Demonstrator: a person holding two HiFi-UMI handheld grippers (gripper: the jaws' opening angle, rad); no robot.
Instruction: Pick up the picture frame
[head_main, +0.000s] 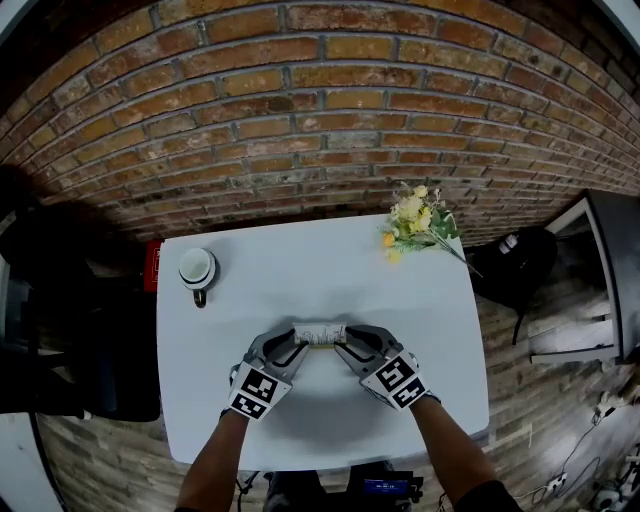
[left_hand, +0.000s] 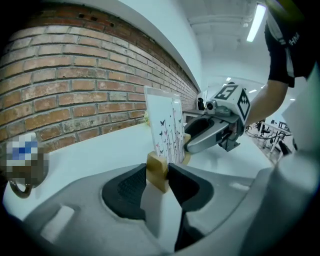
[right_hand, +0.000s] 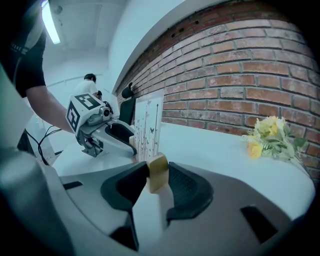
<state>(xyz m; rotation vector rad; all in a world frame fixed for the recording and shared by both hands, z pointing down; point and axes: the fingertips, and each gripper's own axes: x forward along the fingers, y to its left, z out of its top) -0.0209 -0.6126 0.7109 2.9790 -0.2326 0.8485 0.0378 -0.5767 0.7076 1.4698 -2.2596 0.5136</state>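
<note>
the picture frame stands upright on edge on the white table, near its front edge, and as far as i can judge it is not lifted yet. its printed panel faces across the table, with a small wooden foot at each end. my left gripper has the left foot between its pads, and both pads look pressed on the wood. my right gripper is clamped the same way on the other foot. so reach and grasp look done. what is left is to raise both ends together and keep the frame level.
</note>
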